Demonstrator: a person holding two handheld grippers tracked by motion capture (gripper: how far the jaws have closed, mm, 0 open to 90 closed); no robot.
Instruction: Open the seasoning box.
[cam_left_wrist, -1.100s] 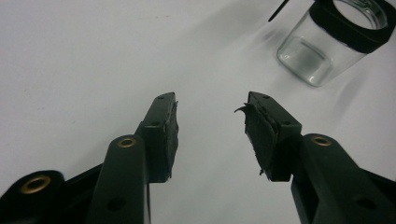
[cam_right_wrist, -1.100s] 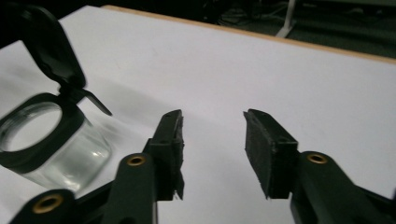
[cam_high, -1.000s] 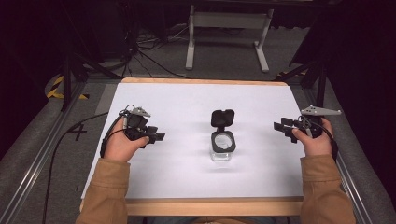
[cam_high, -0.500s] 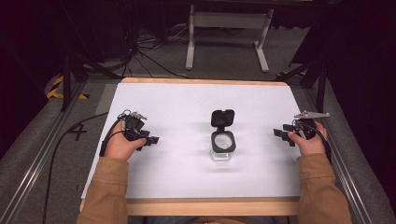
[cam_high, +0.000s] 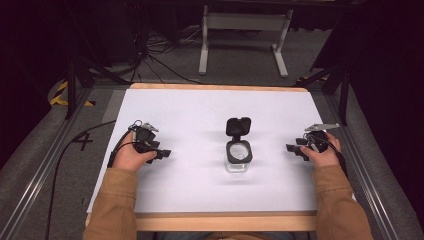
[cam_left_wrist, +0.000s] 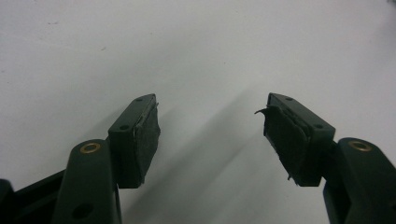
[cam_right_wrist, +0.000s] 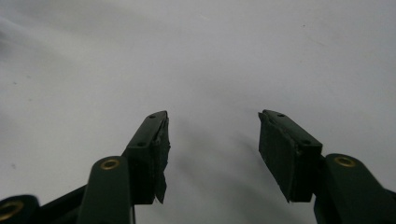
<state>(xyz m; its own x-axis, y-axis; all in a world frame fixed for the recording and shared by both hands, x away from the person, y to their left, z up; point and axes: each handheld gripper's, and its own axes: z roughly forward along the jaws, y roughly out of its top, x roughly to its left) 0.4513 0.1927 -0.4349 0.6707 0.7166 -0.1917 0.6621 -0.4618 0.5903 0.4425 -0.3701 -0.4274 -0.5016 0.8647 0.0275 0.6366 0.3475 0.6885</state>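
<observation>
idle, nothing in hand | left gripper (cam_high: 162, 153) and right gripper (cam_high: 291, 148) — both gaping, empty | jar (cam_high: 238, 156) between, lid up — likely next: reach inward

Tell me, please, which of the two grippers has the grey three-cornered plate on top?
The right gripper carries the grey plate, standing out above the hand. The left gripper has none; its top shows dark parts and cable.

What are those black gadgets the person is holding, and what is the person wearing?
Each hand holds a black two-jaw gripper: the left gripper trails a black cable, and the right gripper carries a grey three-cornered plate. Brass-coloured rivets dot the jaws. The sleeves are tan.
</observation>
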